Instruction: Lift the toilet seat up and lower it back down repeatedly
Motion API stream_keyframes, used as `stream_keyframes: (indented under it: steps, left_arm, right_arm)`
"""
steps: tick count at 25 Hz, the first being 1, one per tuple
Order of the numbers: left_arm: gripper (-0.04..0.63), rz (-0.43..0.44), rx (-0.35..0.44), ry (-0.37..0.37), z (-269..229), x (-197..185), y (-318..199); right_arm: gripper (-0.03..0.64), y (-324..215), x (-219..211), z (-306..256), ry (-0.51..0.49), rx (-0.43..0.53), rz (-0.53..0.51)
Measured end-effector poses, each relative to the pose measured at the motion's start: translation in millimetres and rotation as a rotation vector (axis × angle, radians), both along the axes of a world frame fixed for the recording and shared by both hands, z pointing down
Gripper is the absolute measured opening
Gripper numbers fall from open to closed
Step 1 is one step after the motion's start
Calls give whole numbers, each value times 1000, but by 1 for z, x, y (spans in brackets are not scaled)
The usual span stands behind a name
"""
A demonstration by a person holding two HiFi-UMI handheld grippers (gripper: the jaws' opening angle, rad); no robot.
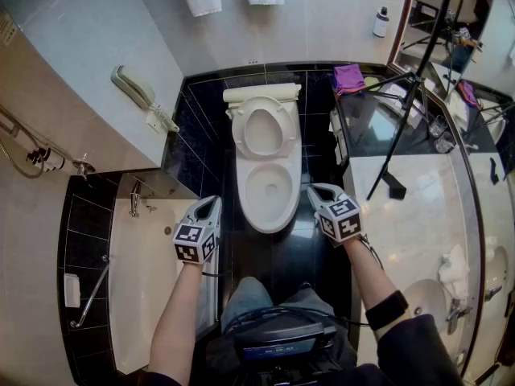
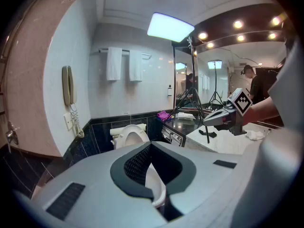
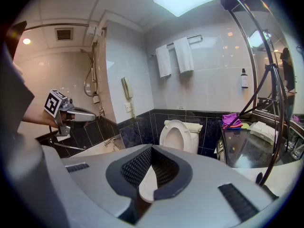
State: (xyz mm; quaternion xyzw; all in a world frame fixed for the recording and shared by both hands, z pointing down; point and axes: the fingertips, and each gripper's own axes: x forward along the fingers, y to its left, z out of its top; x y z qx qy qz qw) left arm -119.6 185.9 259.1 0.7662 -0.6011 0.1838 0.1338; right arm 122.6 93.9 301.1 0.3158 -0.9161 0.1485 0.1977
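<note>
Toilet seat (image 1: 238, 129) stands raised against the tank (image 1: 261, 93), dead ahead beyond the bowl (image 1: 248, 209). Left gripper (image 1: 211, 205) and right gripper (image 1: 316, 191) flank the bowl's front, both with jaws together and empty. Right looks slightly nearer the seat.

Looks steeply down from head onto toilet (image 1: 265, 163), frame centre. Faces forward, low, from either side; shares toilet, towels (image 2: 114, 63).
</note>
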Motion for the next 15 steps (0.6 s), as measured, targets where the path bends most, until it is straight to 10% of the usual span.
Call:
stream_keyframes:
  steps: [15]
  left_arm:
    - [-9,110,-26,32,68,10,-98]
  right_arm:
    - [22,-91,-31,37,228,96,21]
